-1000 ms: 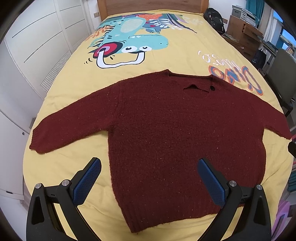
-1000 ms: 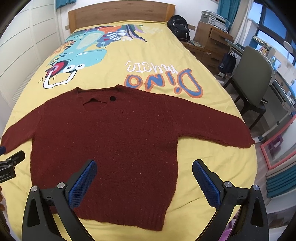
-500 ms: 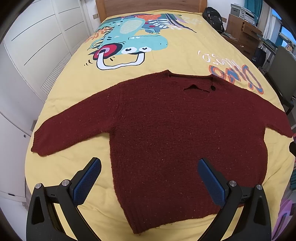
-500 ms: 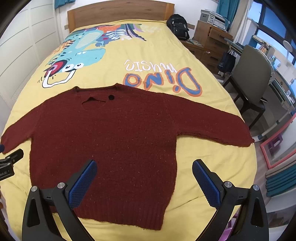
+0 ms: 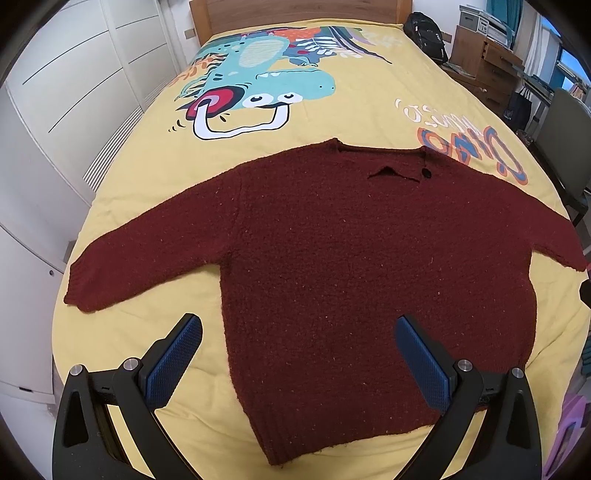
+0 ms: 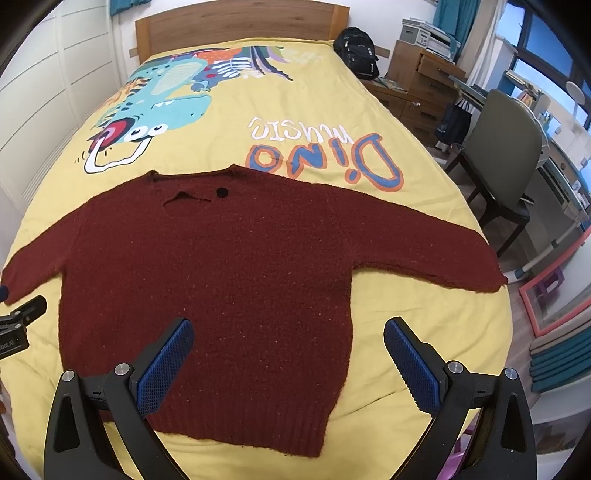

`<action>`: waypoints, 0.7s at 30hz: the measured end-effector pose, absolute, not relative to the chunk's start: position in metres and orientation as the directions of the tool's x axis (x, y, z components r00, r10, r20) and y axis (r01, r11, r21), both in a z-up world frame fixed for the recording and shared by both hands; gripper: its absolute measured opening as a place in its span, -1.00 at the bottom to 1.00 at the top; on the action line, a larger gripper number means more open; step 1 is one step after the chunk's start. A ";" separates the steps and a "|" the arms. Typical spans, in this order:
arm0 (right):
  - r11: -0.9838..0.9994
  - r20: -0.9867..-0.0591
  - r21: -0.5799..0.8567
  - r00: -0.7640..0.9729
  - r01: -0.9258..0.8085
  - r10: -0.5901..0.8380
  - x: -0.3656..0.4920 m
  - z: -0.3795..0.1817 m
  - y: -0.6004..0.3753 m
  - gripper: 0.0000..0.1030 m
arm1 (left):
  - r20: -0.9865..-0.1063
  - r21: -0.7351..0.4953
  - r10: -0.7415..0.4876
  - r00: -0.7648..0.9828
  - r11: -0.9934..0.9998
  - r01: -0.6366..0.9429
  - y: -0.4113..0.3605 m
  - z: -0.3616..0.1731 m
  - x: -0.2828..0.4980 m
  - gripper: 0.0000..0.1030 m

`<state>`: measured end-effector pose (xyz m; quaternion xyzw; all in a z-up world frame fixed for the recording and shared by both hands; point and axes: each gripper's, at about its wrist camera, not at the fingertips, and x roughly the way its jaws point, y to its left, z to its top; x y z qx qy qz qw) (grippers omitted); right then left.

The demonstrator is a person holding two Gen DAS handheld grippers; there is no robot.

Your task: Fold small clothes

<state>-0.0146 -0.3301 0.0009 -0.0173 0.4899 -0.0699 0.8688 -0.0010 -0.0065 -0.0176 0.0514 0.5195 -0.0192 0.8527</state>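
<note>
Both the left hand-held gripper (image 5: pixel 299 350) and the right hand-held gripper (image 6: pixel 288 354) hover spread wide and empty above the maroon sweater (image 5: pixel 332 258), which lies flat on the bed (image 5: pixel 369 92).

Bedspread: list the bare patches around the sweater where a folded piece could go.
Bare bedspread lies beyond the sweater collar, over the dinosaur print up to the headboard. Narrow strips lie under each sleeve beside the body. The near half is crowded by the sweater.

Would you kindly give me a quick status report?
Both tongs, left and right, open, empty. Sweater flat, sleeves spread, unfolded. Nothing in the way.
</note>
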 end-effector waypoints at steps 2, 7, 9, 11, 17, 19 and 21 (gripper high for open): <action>0.990 -0.849 -0.098 0.510 0.104 -0.138 -0.015 0.001 -0.331 0.99 | -0.887 0.068 0.020 0.461 0.994 0.086 -0.006 -0.018 -0.001 0.99; 0.990 -0.849 -0.099 0.510 0.104 -0.138 -0.015 0.001 -0.331 0.99 | -0.887 0.070 0.023 0.460 0.994 0.086 -0.008 -0.016 -0.002 0.99; 0.990 -0.849 -0.100 0.509 0.104 -0.139 -0.015 0.001 -0.331 0.99 | -0.887 0.074 0.026 0.461 0.993 0.087 -0.008 -0.016 -0.002 0.99; 0.990 -0.850 -0.101 0.508 0.102 -0.139 -0.015 0.002 -0.331 0.99 | -0.887 0.073 0.025 0.461 0.994 0.087 -0.008 -0.016 -0.002 0.99; 0.990 -0.849 -0.100 0.510 0.103 -0.138 -0.015 0.002 -0.332 0.99 | -0.887 0.074 0.024 0.461 0.993 0.089 -0.009 -0.015 -0.002 0.99; 0.990 -0.850 -0.100 0.508 0.101 -0.138 -0.015 0.002 -0.332 0.99 | -0.887 0.075 0.027 0.460 0.993 0.087 -0.009 -0.015 -0.003 0.99; 0.990 -0.850 -0.101 0.509 0.099 -0.137 -0.014 0.003 -0.331 0.99 | -0.888 0.076 0.029 0.459 0.994 0.084 -0.010 -0.015 -0.003 0.99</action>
